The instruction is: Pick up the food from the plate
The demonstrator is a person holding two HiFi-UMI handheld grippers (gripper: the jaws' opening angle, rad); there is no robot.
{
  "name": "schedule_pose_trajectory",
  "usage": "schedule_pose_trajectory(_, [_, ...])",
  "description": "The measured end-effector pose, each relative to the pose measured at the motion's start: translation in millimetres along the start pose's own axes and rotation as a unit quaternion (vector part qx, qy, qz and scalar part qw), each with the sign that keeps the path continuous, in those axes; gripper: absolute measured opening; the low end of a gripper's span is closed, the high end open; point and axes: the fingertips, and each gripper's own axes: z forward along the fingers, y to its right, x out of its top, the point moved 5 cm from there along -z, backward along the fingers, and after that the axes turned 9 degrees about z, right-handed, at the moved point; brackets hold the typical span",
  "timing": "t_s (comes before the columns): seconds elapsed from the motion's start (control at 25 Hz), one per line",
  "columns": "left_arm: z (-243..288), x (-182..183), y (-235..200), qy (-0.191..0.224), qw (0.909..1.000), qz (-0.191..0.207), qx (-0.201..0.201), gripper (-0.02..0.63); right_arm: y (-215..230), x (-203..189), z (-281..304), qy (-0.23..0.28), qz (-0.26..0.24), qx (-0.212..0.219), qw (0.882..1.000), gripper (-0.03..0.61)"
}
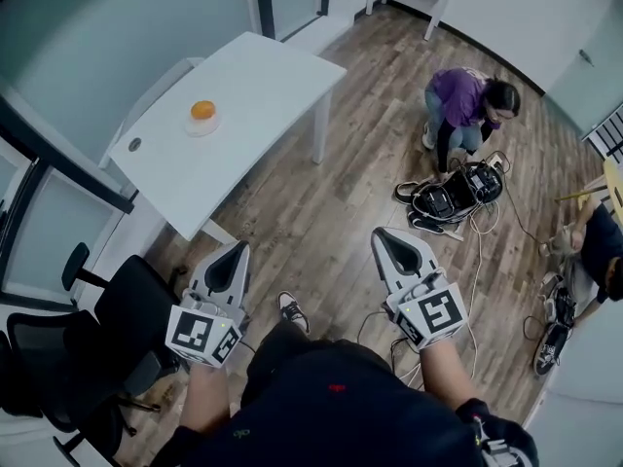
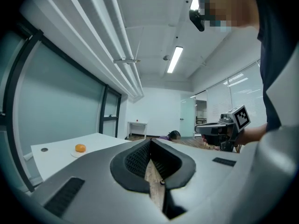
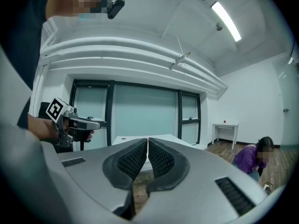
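Note:
An orange, round piece of food [image 1: 202,110] sits on a small white plate [image 1: 201,125] on a white table [image 1: 248,86], far ahead and to the left. The left gripper view shows the same food [image 2: 80,148] small and distant on the table [image 2: 56,155]. My left gripper [image 1: 239,247] hangs over the wooden floor, well short of the table, jaws shut and empty. My right gripper [image 1: 381,233] is held level with it to the right, also shut with nothing between the pads. Each gripper view shows the other gripper [image 2: 229,123] [image 3: 70,123].
A person in a purple top [image 1: 465,100] crouches on the floor at the right beside a black device with cables [image 1: 450,194]. Black office chairs [image 1: 68,353] stand at the lower left, near the table's corner. A small dark disc [image 1: 134,145] lies on the table.

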Motion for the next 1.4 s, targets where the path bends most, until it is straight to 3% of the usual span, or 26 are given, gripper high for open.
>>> schedule_pose_trajectory(0.48, [42, -4, -179, -0.004, 0.9997, -0.005, 0.025, 0.020, -15, 32, 198, -0.010, -0.018, 0.024, 0.999, 0.025])
schedule_pose_trajectory(0.92, [89, -8, -251, -0.006, 0.9965, -0.013, 0.083, 0.020, 16, 40, 313, -0.013, -0.021, 0.086, 0.996, 0.025])
schedule_pose_trajectory(1.4, [221, 16, -322, -0.022, 0.9793, -0.020, 0.200, 0.020, 127, 80, 480, -0.012, -0.028, 0.213, 0.977, 0.025])
